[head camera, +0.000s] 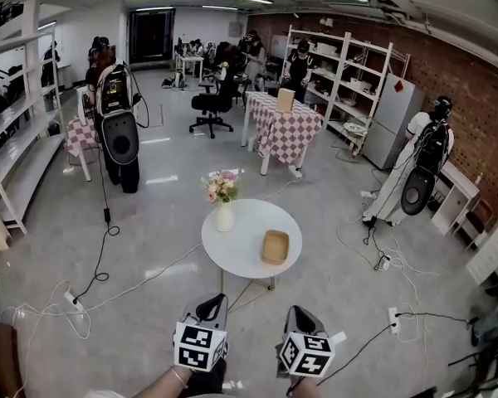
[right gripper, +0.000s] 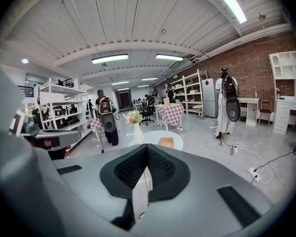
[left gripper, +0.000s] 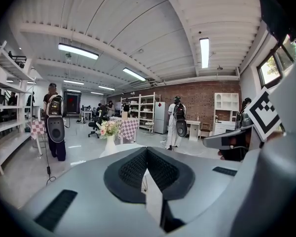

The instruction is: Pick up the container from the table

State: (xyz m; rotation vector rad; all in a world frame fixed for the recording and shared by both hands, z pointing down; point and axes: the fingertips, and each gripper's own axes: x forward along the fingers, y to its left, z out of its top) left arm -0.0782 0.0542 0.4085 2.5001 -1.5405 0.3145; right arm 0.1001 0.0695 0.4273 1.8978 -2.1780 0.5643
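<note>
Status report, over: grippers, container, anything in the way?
Left gripper and right gripper shut, empty, short of the table. Container on table's right side, untouched. Flower vase left of it, apart, off the path.

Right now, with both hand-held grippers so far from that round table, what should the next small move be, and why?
Probably step closer and carry the right hand-held gripper toward the container, opening its jaws on the way. The container lies on the table's right side, nearest that gripper. That gripper and the left hand-held gripper are shut, empty and far off.
</note>
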